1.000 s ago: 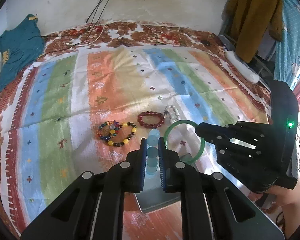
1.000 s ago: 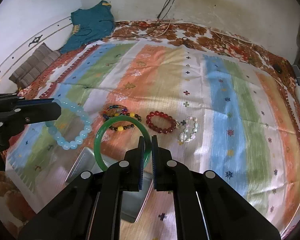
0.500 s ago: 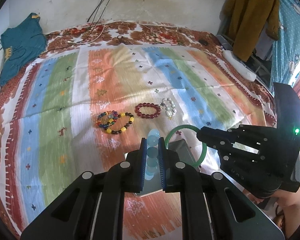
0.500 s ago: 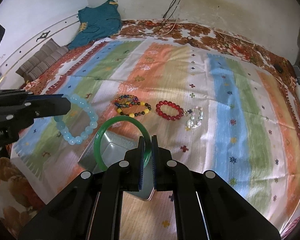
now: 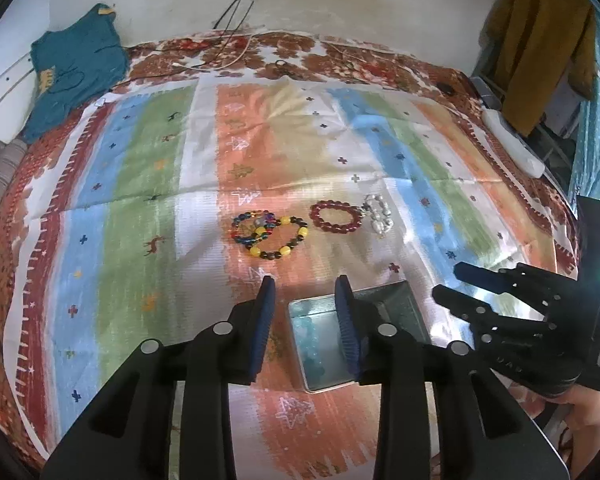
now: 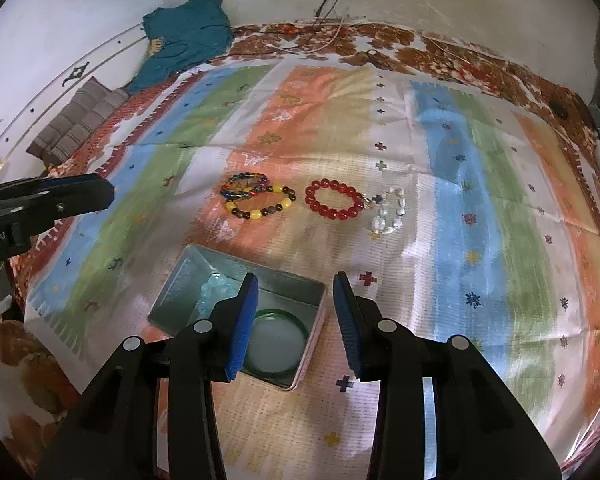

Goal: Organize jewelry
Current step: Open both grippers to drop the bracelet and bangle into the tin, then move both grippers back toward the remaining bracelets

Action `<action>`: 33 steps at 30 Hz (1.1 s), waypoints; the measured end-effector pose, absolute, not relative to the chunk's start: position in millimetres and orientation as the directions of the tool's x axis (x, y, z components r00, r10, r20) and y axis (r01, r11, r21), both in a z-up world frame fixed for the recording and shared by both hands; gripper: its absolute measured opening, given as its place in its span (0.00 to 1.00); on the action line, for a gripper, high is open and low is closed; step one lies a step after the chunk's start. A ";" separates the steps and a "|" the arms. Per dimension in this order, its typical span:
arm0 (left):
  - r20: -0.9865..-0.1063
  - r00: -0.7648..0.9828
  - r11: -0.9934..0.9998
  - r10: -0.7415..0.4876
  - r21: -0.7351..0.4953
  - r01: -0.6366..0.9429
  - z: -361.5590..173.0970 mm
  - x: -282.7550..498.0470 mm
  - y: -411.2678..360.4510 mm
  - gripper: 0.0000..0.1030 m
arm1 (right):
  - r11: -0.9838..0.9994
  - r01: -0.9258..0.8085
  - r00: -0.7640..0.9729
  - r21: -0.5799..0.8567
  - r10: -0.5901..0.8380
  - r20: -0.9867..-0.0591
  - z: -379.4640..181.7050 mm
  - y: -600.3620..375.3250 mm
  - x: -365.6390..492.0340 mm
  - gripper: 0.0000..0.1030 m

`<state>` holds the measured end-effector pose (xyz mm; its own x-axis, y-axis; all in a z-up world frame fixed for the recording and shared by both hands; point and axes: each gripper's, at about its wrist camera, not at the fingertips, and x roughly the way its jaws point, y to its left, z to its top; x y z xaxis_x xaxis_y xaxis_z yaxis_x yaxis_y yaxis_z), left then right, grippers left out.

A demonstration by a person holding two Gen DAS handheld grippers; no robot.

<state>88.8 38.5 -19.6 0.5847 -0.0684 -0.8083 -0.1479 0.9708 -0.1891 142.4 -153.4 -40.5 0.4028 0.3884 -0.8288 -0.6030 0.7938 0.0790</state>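
With the pale blue bead bracelet (image 6: pixel 216 286) and green bangle (image 6: pixel 278 338) lying in the metal tin (image 6: pixel 318 292), both grippers (left gripper (image 5: pixel 305 316), right gripper (image 6: pixel 296 322)) are opening empty, while four bracelets, among them the red bead bracelet (image 6: pixel 333 200), await on the striped cloth (image 6: pixel 480 208).

We are seeing a shiny metal tin (image 6: pixel 318 294), a glossy green bangle (image 6: pixel 296 322) looking like glass, woven matt cloth (image 6: pixel 440 240), and matt black plastic tools.

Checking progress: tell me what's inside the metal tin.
In the metal tin: a pale blue bead bracelet and a green bangle, both partly hidden behind a right gripper finger.
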 end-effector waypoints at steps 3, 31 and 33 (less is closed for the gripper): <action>-0.815 0.577 0.971 -0.055 -0.180 -0.161 -22.1 91.1 40.8 0.36 | 0.804 -0.590 0.404 0.082 0.381 -0.832 -41.8 -155.3 147.6 0.41; -0.854 0.516 0.948 0.066 -0.107 -0.298 -48.3 135.8 77.4 0.72 | 0.844 -0.535 0.467 0.028 0.323 -0.823 -44.6 -137.8 198.0 0.73; -0.853 0.517 0.948 0.071 -0.102 -0.300 -48.7 139.1 78.6 0.73 | 0.842 -0.539 0.470 0.020 0.321 -0.823 -47.0 -134.3 203.3 0.73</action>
<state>139.1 78.6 -48.6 0.5165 0.0713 -0.8533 -0.3002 0.9484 -0.1025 203.3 -134.3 -47.0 0.4696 0.3207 -0.8226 -0.5393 0.8419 0.0204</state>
